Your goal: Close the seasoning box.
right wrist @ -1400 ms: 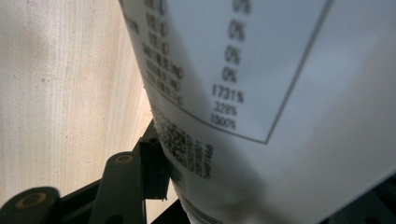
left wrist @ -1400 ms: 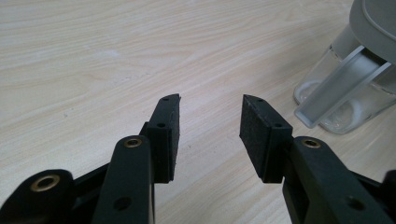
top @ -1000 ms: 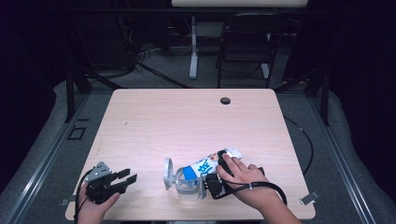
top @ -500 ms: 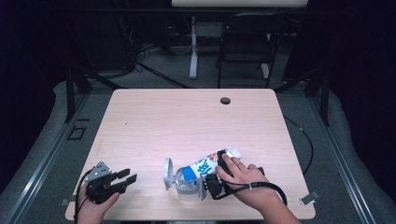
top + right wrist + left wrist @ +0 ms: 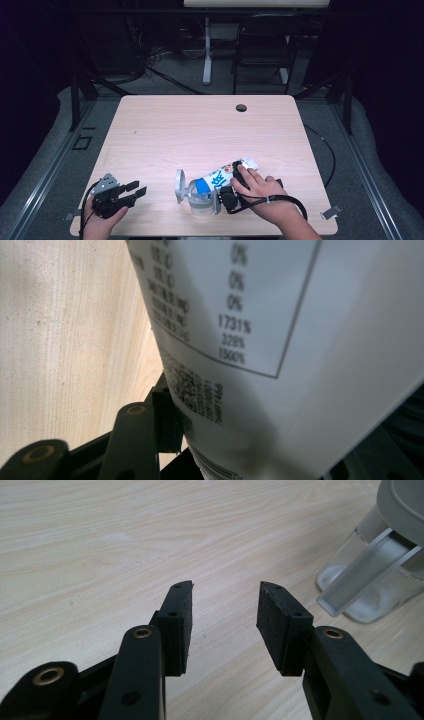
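Pale wood grain covers the table (image 5: 200,130), with a small dark round grommet (image 5: 241,107) set near its far edge. Near the front edge, right of centre, a white pouch (image 5: 226,176) with blue print is held by the right gripper (image 5: 226,196), tipped so that its lower end points into a clear plastic pitcher (image 5: 200,197) whose grey lid (image 5: 179,186) is swung open. In the right gripper view the pouch (image 5: 280,340) is seen pressed against the left jaw, the black pad touching its white back panel; the other jaw is hidden behind the pouch. Printed there is a boxed table of percentages — "0%", "0%", "1731%", "228%" and "1500%" can be read — with a small code and a line of digits below it, too blurred to make out. The blue lettering on the front cannot be read from the high view.

The left gripper (image 5: 131,192) is held at the table's front left corner, well apart from the pitcher. Its jaws are spread with nothing between them — in the left gripper view the pitcher (image 5: 370,575) stands beyond the right jaw.
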### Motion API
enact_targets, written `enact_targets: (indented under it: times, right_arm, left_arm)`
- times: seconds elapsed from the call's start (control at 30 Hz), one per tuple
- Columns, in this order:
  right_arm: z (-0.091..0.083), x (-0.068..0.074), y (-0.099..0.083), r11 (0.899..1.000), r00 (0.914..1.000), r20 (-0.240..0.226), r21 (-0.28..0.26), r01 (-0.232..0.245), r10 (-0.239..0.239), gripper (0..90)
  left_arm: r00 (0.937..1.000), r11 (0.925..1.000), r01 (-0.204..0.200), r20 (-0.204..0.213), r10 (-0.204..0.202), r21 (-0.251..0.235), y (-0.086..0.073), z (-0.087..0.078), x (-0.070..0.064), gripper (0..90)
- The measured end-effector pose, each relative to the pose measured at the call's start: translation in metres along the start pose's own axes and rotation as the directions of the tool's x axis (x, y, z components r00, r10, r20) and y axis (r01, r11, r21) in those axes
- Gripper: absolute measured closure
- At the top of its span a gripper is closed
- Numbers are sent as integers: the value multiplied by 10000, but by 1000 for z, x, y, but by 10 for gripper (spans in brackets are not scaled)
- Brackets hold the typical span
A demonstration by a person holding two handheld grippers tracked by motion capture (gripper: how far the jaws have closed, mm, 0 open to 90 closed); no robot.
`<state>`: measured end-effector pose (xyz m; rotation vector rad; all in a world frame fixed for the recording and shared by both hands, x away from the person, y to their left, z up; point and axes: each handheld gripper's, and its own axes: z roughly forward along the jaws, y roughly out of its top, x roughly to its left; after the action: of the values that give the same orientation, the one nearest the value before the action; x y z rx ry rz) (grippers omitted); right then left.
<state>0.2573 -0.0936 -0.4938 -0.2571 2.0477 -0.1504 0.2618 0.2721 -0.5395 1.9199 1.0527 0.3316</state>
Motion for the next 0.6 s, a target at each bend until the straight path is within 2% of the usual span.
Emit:
enact_targets:
  times: [0.6]
  right_arm:
    - [0, -1, 0, 10000, 10000, -1, -13, 68, -68, 512]
  left_arm:
    - [10000, 10000, 2, -47, -2, 4, 0, -1, 1, 583]
